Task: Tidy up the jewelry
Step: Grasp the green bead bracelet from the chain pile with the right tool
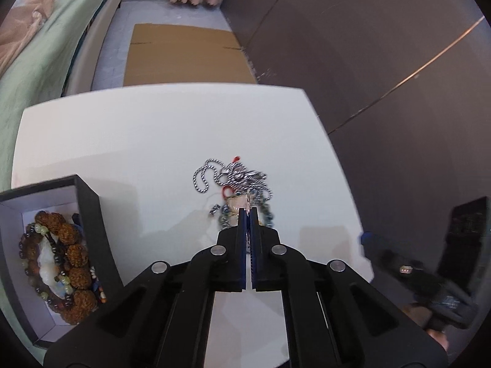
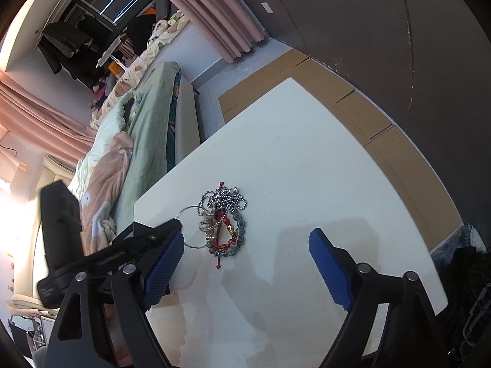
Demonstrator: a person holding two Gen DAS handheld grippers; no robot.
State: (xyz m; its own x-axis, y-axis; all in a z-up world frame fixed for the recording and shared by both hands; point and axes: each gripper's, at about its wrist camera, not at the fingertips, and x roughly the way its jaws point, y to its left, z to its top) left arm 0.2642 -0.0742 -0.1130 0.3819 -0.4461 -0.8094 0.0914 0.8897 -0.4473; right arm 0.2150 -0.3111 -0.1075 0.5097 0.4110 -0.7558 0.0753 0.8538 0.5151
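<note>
Fingers of the left gripper (image 1: 249, 211) are being pressed together on a thin piece from the jewelry pile (image 1: 236, 184); the right gripper (image 2: 245, 263) is being held spread. Slow lifting is being advised, toward the box (image 1: 92, 205), so tangled chains are not dragged.

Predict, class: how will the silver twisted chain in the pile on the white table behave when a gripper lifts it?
The silver chain lies in loose loops, so it is probably floppy and would dangle. It is tangled with the red cord bracelet, so neighbours may drag along. Its thin links might slip from the pads.
</note>
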